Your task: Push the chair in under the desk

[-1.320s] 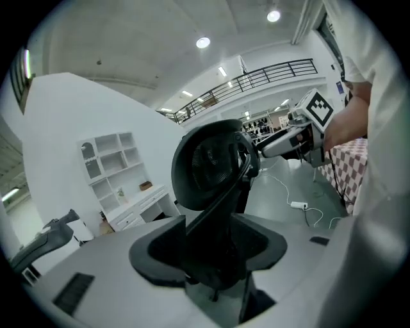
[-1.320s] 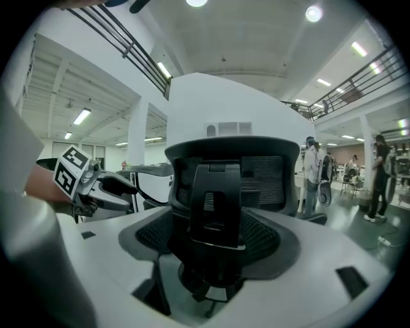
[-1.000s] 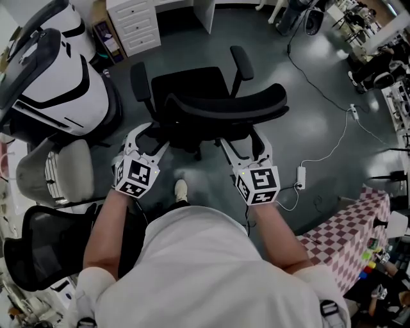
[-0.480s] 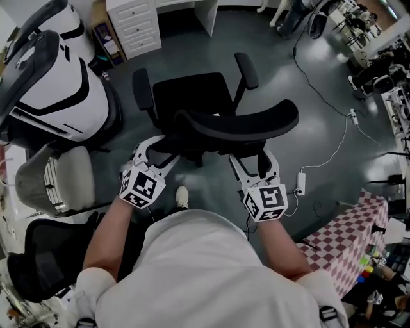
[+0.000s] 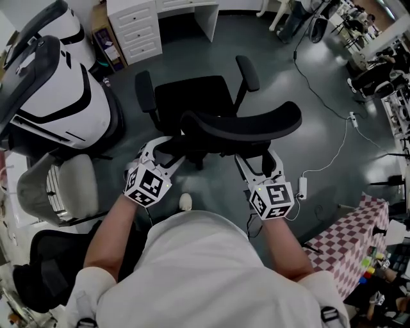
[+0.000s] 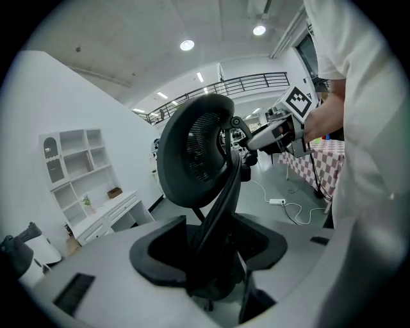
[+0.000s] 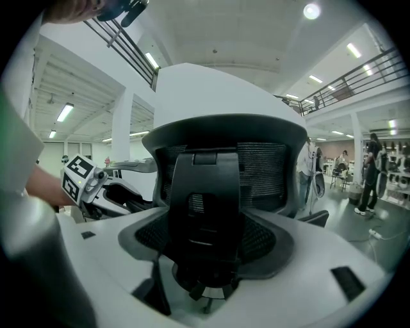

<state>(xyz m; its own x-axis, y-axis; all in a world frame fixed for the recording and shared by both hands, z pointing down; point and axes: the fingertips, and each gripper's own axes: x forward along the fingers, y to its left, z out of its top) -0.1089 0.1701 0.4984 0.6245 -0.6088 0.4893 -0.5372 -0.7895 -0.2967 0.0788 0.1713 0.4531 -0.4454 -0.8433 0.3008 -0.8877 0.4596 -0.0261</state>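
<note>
The black office chair has its seat [image 5: 192,96] turned towards the white desk [image 5: 186,5] at the top of the head view, and its curved mesh backrest [image 5: 243,122] faces me. My left gripper [image 5: 163,152] reaches in at the backrest's left end. Its jaws have just been closing, with the chair's back support [image 6: 214,198] between them, and I see no pad pressing. My right gripper [image 5: 258,161] stands open at the right end, with the back's spine [image 7: 208,192] between its wide jaws.
A white drawer unit [image 5: 138,29] stands beside the desk opening. A large white machine [image 5: 57,83], a grey chair [image 5: 61,189] and a black mesh chair [image 5: 38,256] crowd the left. A cable with a power strip [image 5: 300,187] and a checkered table [image 5: 349,234] lie to the right.
Both grippers have moved forward to the chair's backrest, and their jaws now straddle its lower ends. The chair and hands sit a little farther right in the view.
</note>
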